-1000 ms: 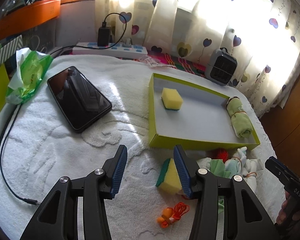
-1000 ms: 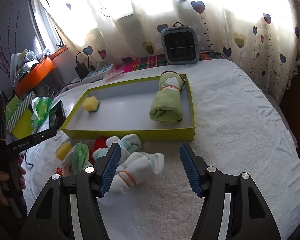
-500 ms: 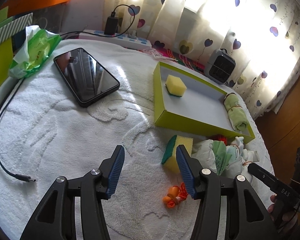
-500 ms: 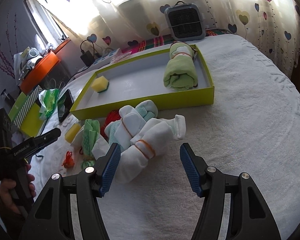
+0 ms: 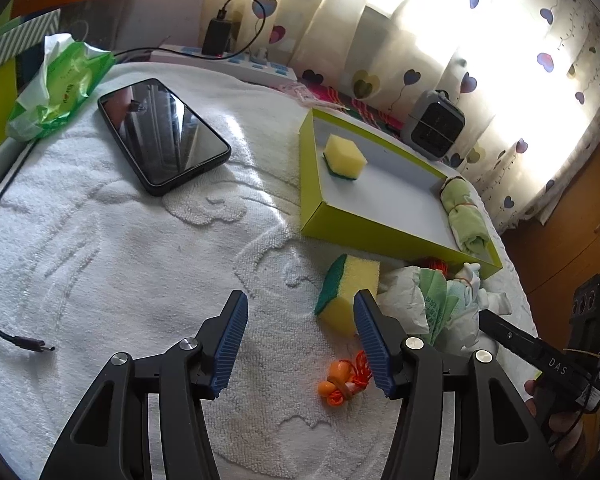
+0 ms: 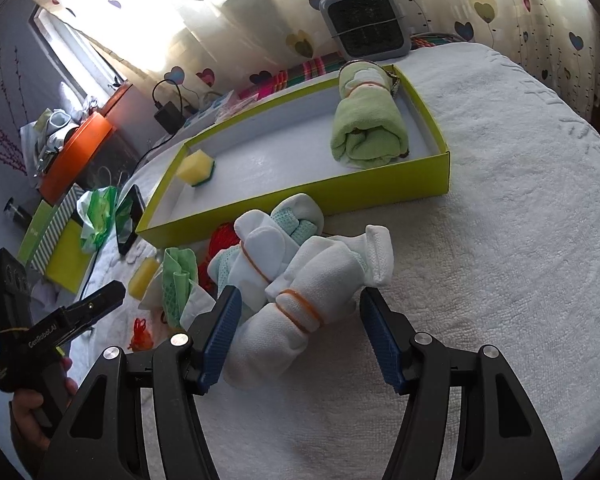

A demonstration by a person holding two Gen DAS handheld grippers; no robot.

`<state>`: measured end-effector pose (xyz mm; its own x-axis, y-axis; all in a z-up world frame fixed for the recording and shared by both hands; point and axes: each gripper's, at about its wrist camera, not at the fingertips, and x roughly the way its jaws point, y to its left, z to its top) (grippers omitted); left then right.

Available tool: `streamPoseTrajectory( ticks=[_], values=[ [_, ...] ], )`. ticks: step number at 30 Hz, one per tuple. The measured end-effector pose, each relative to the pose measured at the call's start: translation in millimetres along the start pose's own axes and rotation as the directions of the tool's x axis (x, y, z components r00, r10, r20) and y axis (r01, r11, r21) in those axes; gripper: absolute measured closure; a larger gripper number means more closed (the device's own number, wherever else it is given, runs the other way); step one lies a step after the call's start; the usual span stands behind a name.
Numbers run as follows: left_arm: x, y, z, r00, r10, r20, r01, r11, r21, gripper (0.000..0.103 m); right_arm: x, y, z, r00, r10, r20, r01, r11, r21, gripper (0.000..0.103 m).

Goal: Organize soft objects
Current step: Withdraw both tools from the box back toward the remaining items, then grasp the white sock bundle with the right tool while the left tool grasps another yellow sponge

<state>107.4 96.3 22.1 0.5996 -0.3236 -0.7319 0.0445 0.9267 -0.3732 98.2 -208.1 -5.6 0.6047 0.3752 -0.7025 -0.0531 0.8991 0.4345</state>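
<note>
Between the right gripper's fingers: white sock bundle [image 6: 296, 316], jaws wide, not clamped.
Right gripper [image 6: 300, 340]: empty.
Left gripper [image 5: 300, 344]: wide, empty; loose sponge [image 5: 346, 292] just beyond its right finger.
Box [image 6: 300, 196]: behind the socks.

white sock bundles [image 6: 300, 280] (orange bands round them) piled by the box front, loose yellow sponge [image 5: 350, 288] just beside the pile
</note>
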Motion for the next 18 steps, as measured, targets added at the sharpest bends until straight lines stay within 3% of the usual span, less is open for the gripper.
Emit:
streamPoseTrajectory(
  ticks=[5,18],
  values=[
    [1.5,-2.4,0.3,1.000,0.000,-0.009,0.000,1.000,0.004,0.049,-3.1,-1.7,-1.0,1.000,0.004,0.007,-0.003,1.000,-0.013,0.057],
    [4.9,-13.4,1.7,1.000,-0.013,-0.020,0.013,1.000,0.028,0.049,-17.7,-2.3,-3.3,0.998,-0.031,0.061,0.035,0.997,-0.067,0.069]
  ],
)
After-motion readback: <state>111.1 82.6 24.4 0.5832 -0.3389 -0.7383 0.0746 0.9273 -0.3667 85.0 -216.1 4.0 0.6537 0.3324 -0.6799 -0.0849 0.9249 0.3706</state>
